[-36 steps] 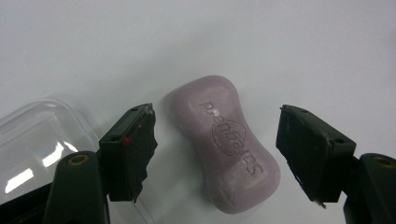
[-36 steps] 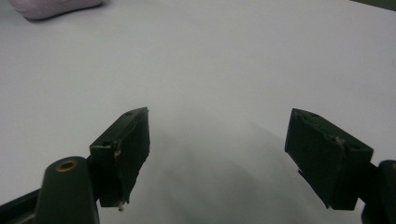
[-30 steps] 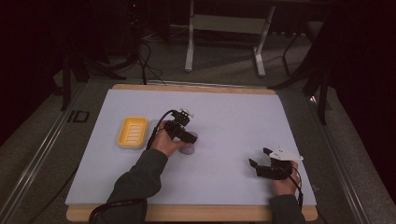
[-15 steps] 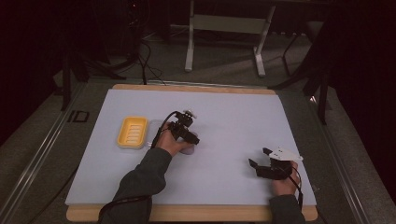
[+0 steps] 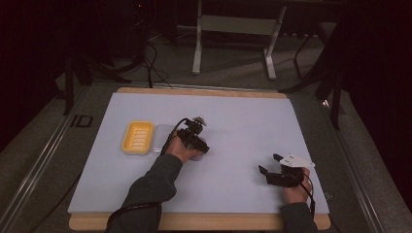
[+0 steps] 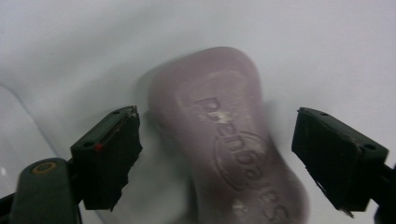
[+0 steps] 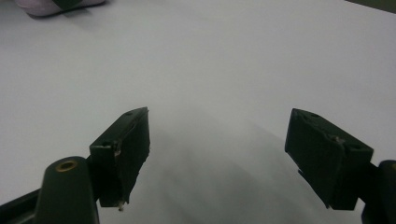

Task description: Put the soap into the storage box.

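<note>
We see a dim recording lab. A white mat (image 5: 233,121) covers a wooden board (image 5: 194,221). Cables (image 5: 145,60) and a metal stand (image 5: 233,29) sit behind.

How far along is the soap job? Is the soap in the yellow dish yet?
Not yet. The pinkish soap bar lies on the white table cover, beside the yellow soap dish, which looks empty. The left gripper is over the bar, its jaws have just been opening, and both fingers stand clear of the soap, so nothing is gripped. Grasping the bar probably comes next, perhaps for the dish. The right gripper rests open, apart.
</note>
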### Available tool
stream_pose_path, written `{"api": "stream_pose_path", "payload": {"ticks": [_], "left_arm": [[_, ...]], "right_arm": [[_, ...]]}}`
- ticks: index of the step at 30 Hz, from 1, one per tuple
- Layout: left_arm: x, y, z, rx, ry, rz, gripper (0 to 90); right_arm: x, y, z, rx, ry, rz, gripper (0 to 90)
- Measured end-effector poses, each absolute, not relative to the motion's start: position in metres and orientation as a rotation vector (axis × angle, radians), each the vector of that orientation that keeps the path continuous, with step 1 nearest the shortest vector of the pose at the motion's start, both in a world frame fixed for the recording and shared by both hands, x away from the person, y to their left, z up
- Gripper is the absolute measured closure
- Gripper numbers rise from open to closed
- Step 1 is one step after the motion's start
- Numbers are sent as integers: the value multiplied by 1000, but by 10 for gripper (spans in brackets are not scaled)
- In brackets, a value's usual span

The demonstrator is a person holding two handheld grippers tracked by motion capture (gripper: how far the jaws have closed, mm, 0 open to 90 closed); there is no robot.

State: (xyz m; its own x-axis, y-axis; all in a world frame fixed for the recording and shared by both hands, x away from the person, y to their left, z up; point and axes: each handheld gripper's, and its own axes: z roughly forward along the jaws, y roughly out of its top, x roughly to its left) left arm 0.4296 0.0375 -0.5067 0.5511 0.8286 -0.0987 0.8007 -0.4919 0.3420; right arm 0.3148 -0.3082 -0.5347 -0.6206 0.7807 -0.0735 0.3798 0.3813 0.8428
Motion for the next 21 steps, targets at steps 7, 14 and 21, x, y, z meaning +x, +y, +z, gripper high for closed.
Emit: {"api": "stream_pose_path", "payload": {"ticks": [7,14,21], "left_arm": [[431,36,-505,2489,1324,123,270],[436,38,-501,2548,1295,98,406],[440,38,-499,2594,1311,56,473]], "right_arm": [[315,-308,-535,996,2182,1150,216],[315,-308,-535,993,2184,1149,216],[315,-308,-535,991,2186,1146,216]]}}
